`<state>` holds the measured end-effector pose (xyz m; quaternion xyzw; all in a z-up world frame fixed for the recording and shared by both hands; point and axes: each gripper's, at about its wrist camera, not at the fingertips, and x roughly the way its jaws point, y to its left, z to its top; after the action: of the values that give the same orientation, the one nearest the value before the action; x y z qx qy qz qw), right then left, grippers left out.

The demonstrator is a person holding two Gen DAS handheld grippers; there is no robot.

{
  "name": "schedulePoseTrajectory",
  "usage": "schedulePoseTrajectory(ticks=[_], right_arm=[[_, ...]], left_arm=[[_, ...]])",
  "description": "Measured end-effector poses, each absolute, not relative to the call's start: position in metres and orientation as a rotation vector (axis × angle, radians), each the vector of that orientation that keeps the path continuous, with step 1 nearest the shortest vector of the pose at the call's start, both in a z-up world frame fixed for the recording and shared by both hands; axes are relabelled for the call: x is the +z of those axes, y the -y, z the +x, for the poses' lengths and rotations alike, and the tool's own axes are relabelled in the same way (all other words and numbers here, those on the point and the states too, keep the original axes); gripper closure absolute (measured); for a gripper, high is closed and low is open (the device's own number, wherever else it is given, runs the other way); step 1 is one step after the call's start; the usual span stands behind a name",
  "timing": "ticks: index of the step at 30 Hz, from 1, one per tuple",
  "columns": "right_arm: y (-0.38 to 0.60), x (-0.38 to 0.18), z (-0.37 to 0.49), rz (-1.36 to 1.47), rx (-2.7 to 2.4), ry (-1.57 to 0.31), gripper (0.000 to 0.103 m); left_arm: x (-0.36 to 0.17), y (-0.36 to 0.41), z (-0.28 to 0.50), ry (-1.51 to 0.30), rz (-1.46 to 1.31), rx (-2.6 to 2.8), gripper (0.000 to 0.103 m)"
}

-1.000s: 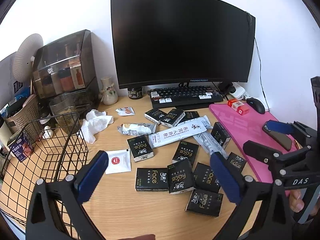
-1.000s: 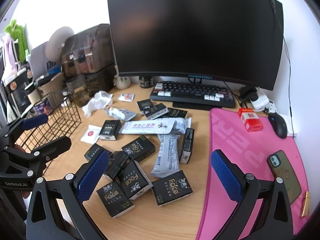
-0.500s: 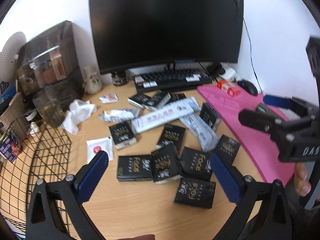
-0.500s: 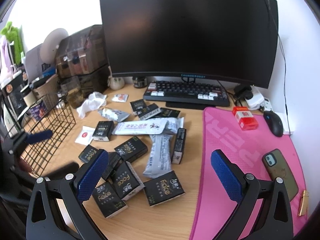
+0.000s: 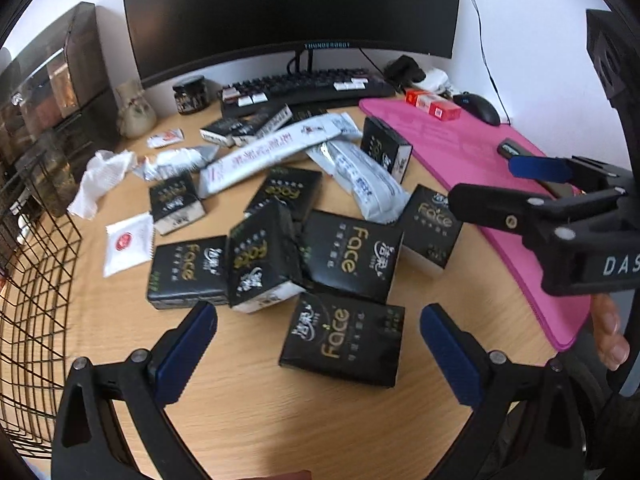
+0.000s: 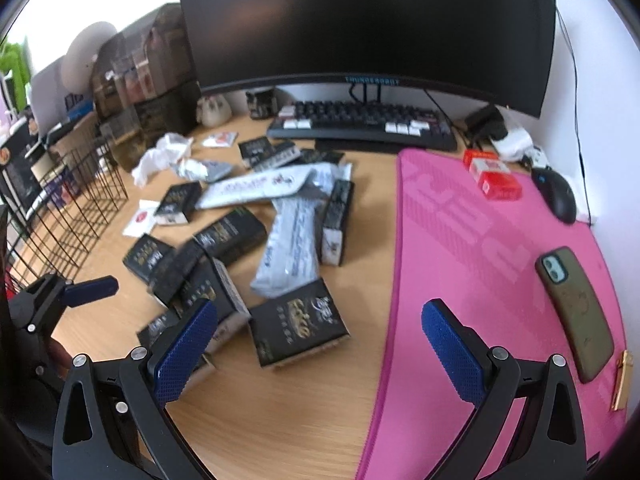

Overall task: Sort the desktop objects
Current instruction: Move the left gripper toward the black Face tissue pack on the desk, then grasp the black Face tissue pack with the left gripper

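Note:
Several black "Face" tissue packs lie scattered on the wooden desk, among them one pack [image 5: 342,340] straight ahead of my left gripper [image 5: 318,354], which is open and empty just above it. White sachets [image 5: 272,150] and silver packets [image 5: 360,178] lie further back. My right gripper [image 6: 320,354] is open and empty, low over the desk by another black pack [image 6: 298,330]. It also shows in the left wrist view [image 5: 532,184], at the right over the pink mat. The left gripper shows at the left of the right wrist view [image 6: 90,286].
A black wire basket [image 5: 28,280] stands at the left. A monitor [image 5: 292,8], keyboard [image 5: 304,86], jar [image 5: 192,94] and crumpled tissue [image 5: 100,180] are behind. The pink mat [image 6: 480,260] holds a phone [image 6: 576,312], red box [image 6: 496,178] and mouse [image 6: 558,194].
Both grippers have moved forward and down toward the pile of black packs, so the packs appear larger. Both stay open and empty.

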<state>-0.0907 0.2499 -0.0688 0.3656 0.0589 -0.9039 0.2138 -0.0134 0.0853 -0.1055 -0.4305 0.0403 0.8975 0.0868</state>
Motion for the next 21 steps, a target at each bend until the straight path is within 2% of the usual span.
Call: schedulePoseTrajectory(ticks=[6, 10, 21], right_arm=[[-0.255, -0.077, -0.094, 1.188, -2.452, -0.215, 0.0], [-0.257, -0.079, -0.098, 1.179, -2.456, -0.209, 0.0], [-0.254, -0.086, -0.104, 1.18, -2.445, -0.213, 0.0]], left_arm=[[-0.126, -0.088, -0.024, -0.13, -1.346, 2.648, 0.002], [-0.136, -0.08, -0.03, -0.093, -1.362, 2.656, 0.001], [-0.137, -0.082, -0.025, -0.13, -1.356, 2.62, 0.001]])
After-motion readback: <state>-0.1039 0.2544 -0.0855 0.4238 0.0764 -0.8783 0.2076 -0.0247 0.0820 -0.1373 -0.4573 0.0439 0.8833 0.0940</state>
